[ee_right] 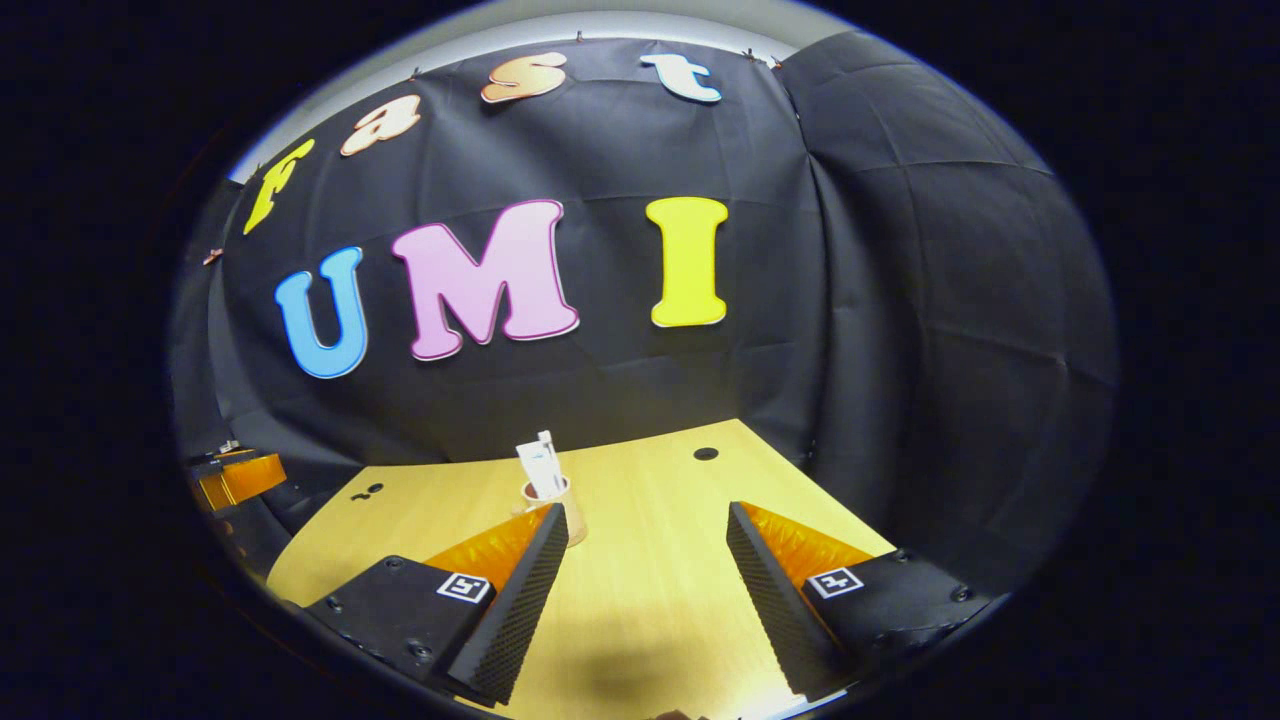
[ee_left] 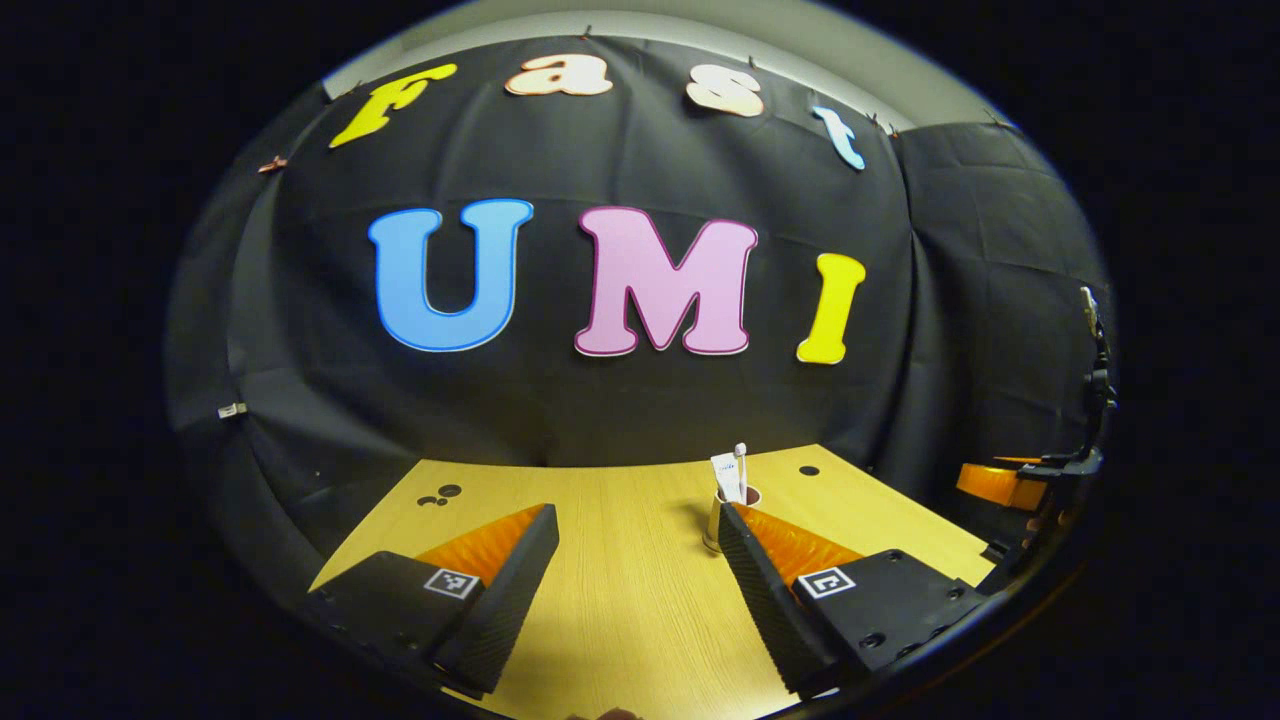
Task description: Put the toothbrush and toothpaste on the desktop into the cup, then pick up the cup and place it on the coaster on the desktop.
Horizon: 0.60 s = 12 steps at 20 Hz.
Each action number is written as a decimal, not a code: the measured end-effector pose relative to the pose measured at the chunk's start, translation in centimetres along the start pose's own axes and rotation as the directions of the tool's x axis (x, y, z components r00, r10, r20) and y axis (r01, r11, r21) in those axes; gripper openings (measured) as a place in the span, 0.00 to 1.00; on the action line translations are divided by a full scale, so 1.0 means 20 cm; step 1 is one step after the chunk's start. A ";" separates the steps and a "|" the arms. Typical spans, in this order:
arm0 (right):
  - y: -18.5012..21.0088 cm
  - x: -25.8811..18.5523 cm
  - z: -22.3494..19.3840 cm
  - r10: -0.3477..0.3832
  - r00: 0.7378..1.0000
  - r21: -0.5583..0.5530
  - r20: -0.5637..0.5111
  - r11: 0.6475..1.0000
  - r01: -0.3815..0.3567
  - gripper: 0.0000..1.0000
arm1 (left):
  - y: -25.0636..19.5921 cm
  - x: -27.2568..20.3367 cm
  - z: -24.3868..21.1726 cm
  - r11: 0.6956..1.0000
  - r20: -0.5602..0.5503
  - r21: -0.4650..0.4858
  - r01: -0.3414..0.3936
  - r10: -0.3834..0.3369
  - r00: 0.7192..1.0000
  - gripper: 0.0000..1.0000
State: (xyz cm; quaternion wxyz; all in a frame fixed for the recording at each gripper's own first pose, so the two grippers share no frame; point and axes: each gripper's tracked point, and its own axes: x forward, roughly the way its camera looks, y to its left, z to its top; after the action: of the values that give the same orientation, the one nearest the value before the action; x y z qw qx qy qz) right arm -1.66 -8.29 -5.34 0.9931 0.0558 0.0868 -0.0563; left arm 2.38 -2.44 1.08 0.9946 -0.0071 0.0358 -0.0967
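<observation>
The cup [ee_left: 718, 520] stands on the wooden desk [ee_left: 620, 580], a little below the middle of the left gripper view. Part of it hides behind a finger of the left gripper [ee_left: 637, 585]. In the right gripper view the cup [ee_right: 560, 510] sits left of the middle, just past the tip of a finger of the right gripper [ee_right: 647, 590].

The toothbrush [ee_left: 740, 470] and the toothpaste [ee_left: 726, 478] are already inside the cup. Both stand nearly straight up, long way up and down. The brush head points to the top of the frame. The toothpaste [ee_right: 540, 465] leans a little in the right gripper view.

I cannot make out the coaster for sure. The cup's bottom rim looks wider, so it may be sitting on it.

Both grippers are spread wide and hold nothing. Each hangs over bare desk.

The cup looks small, light and hard, with smooth sides that may slip. The best place to hold it is around the middle of its side, under the rim. Squeeze gently and keep it straight up, or the tall brush and tube may tip it over.
</observation>
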 end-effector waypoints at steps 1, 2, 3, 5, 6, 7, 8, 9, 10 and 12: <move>0.03 -0.05 -0.01 0.006 1.000 -0.006 0.003 1.000 -0.006 0.98 | 0.02 -0.07 -0.01 1.000 0.011 -0.018 -0.007 0.008 1.000 1.00; 0.07 -0.10 -0.03 0.014 1.000 -0.010 0.005 1.000 -0.014 0.98 | 0.05 -0.13 -0.03 0.999 0.015 -0.039 -0.015 0.015 1.000 1.00; 0.10 -0.13 -0.04 0.021 1.000 -0.010 0.002 1.000 -0.021 0.98 | 0.06 -0.18 -0.06 0.998 0.017 -0.063 -0.022 0.023 1.000 1.00; 0.18 -0.22 -0.09 0.034 0.999 -0.015 -0.011 0.999 -0.034 0.98 | 0.08 -0.30 -0.10 0.992 0.016 -0.118 -0.041 0.043 0.999 1.00; 0.21 -0.25 -0.10 0.037 0.999 -0.022 -0.015 0.999 -0.038 0.98 | 0.09 -0.34 -0.12 0.989 0.022 -0.140 -0.051 0.055 0.998 0.97; 0.24 -0.29 -0.12 0.043 0.999 -0.025 -0.017 0.999 -0.044 0.98 | 0.10 -0.39 -0.13 0.986 0.028 -0.158 -0.060 0.066 0.997 0.97; 0.27 -0.33 -0.13 0.051 0.999 -0.024 -0.018 0.998 -0.051 0.98 | 0.11 -0.43 -0.16 0.982 0.024 -0.173 -0.072 0.078 0.997 0.97; 0.30 -0.36 -0.14 0.057 0.998 -0.023 -0.020 0.998 -0.057 0.98 | 0.11 -0.46 -0.17 0.979 0.021 -0.189 -0.079 0.084 0.996 0.97; 0.32 -0.38 -0.15 0.061 0.998 -0.025 -0.020 0.998 -0.062 0.98 | 0.09 -0.50 -0.18 0.977 0.024 -0.199 -0.073 0.080 0.997 0.97; 0.34 -0.40 -0.16 0.062 0.998 -0.025 -0.022 0.998 -0.063 0.98 | 0.08 -0.53 -0.17 0.982 0.040 -0.182 -0.059 0.067 0.997 0.97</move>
State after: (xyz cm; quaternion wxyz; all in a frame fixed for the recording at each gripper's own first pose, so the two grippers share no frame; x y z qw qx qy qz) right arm -9.22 -0.33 -6.42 0.9940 0.0466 0.0961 -0.0237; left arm -7.94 1.16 -1.60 0.9930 -0.0983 0.0216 -0.0615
